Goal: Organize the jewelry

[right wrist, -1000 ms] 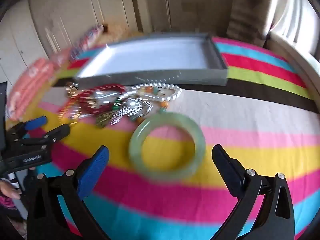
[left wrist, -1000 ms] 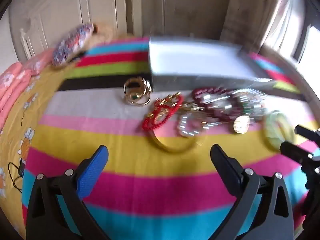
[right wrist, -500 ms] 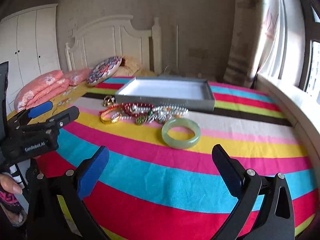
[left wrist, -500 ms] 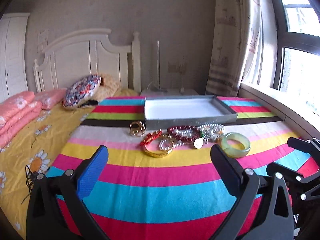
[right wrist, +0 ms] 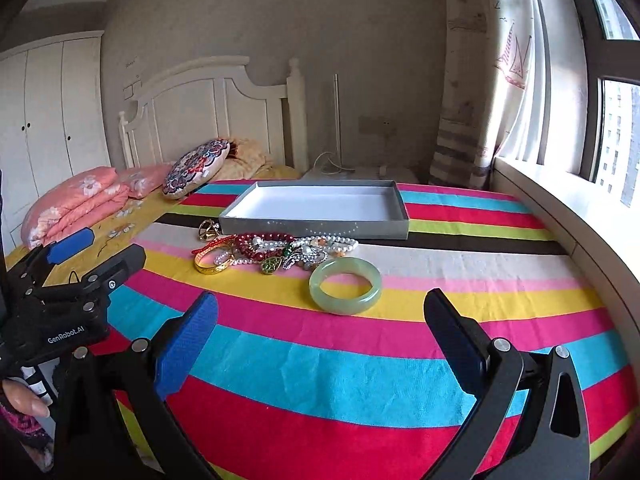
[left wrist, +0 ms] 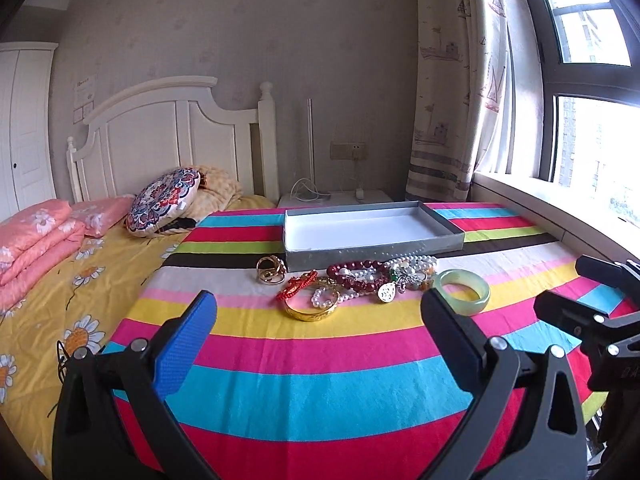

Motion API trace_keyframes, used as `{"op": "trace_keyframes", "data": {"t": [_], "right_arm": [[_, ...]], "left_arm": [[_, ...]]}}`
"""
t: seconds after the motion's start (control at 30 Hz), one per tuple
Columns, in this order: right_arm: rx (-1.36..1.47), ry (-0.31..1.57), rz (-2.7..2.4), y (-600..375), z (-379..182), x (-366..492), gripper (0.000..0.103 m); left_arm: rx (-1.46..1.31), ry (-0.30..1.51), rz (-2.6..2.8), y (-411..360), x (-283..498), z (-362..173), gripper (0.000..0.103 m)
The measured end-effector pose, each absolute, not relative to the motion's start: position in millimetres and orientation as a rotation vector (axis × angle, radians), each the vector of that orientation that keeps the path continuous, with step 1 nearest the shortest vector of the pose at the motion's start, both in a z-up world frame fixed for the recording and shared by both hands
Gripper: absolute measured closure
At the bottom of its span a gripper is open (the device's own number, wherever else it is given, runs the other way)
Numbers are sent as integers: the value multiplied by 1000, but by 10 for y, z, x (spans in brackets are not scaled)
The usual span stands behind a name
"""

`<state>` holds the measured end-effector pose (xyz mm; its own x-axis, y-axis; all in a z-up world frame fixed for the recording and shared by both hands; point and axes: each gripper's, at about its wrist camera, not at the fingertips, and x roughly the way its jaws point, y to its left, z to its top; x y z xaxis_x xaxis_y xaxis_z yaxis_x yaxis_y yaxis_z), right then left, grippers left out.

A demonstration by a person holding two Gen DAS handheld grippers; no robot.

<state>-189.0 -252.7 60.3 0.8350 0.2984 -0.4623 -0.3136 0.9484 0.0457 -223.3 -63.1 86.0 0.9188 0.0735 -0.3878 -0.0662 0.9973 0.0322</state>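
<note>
Glossy green bangle (right wrist: 345, 286), shiny gold bangle (left wrist: 312, 312), matt striped cloth (left wrist: 320, 360)

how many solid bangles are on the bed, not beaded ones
2: a green jade bangle at the pile's right end, apart from it, and a gold bangle at its near left edge. The tangle may hide others.

Our left gripper (left wrist: 318, 326): jaws spread wide, nothing between them, blue pad on left finger, black pad on right, both fingers level, pointing forward. Our right gripper (right wrist: 320, 326): same pose, jaws wide apart, nothing held. In right wrist view, left gripper shows at left edge, jaws parted; our hand (right wrist: 20, 400) below it, fingertips just visible, patterned sleeve at wrist. In left wrist view, right gripper shows at right edge, jaws parted.
</note>
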Motion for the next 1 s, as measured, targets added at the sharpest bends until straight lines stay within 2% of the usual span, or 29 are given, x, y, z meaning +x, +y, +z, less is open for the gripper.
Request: {"op": "trace_keyframes", "data": {"t": [1.0], "right_arm": [[-45, 459, 338, -2467, 602, -1967, 4]], "left_arm": [[7, 395, 76, -632, -2255, 819, 2]]}}
